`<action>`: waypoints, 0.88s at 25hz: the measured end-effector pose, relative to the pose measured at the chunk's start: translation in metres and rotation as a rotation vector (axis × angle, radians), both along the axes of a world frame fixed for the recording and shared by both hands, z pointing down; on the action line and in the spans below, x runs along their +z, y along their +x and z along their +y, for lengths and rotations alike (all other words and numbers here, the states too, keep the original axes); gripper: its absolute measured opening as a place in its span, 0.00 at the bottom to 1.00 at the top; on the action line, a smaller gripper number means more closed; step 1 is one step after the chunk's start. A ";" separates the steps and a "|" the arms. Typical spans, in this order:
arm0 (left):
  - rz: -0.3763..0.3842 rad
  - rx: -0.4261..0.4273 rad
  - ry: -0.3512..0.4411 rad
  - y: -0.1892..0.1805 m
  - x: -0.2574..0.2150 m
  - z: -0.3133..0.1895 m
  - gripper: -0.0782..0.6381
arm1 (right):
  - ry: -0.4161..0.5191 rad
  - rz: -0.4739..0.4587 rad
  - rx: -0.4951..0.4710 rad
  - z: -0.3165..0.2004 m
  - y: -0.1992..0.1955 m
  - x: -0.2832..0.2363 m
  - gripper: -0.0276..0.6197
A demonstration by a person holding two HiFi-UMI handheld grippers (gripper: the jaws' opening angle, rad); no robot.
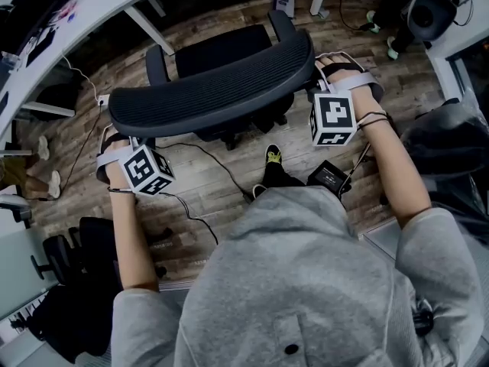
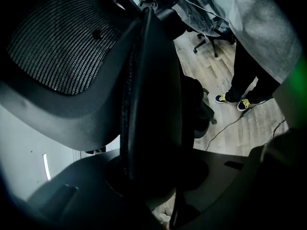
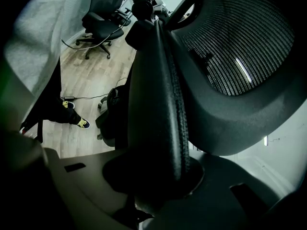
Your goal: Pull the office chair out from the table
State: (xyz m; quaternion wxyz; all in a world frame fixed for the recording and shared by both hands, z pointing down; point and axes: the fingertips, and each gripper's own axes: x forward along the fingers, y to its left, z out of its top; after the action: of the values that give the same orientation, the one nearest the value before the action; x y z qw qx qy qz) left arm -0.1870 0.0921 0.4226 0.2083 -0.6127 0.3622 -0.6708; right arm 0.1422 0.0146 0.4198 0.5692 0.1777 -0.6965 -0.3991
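The black office chair's mesh backrest [image 1: 214,90] curves across the middle of the head view, with its seat [image 1: 221,48] beyond it towards the white table [image 1: 92,6]. My left gripper [image 1: 114,134] is shut on the backrest's left end, and my right gripper [image 1: 330,66] is shut on its right end. In the left gripper view the backrest's rim [image 2: 153,104] runs upright between the jaws of the left gripper [image 2: 153,176]. The right gripper view shows the same rim [image 3: 156,109] clamped in the right gripper [image 3: 153,176]. The fingertips are hidden behind the rim.
Cables [image 1: 199,155] and a black power box [image 1: 330,178] lie on the wooden floor by the person's yellow-trimmed shoe [image 1: 273,156]. Another black chair [image 1: 76,251] stands at the lower left. White table legs [image 1: 145,29] stand beyond the seat. Dark gear [image 1: 432,10] sits at the upper right.
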 end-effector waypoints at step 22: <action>0.065 0.009 0.102 0.014 0.000 0.053 0.37 | 0.057 -0.132 -0.027 0.057 0.008 0.000 0.35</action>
State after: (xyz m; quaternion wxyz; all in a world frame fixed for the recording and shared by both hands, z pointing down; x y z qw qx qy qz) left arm -0.1726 0.1455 0.4223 0.2303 -0.6245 0.3998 -0.6302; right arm 0.1497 0.0715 0.4197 0.5112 0.2103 -0.7234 -0.4136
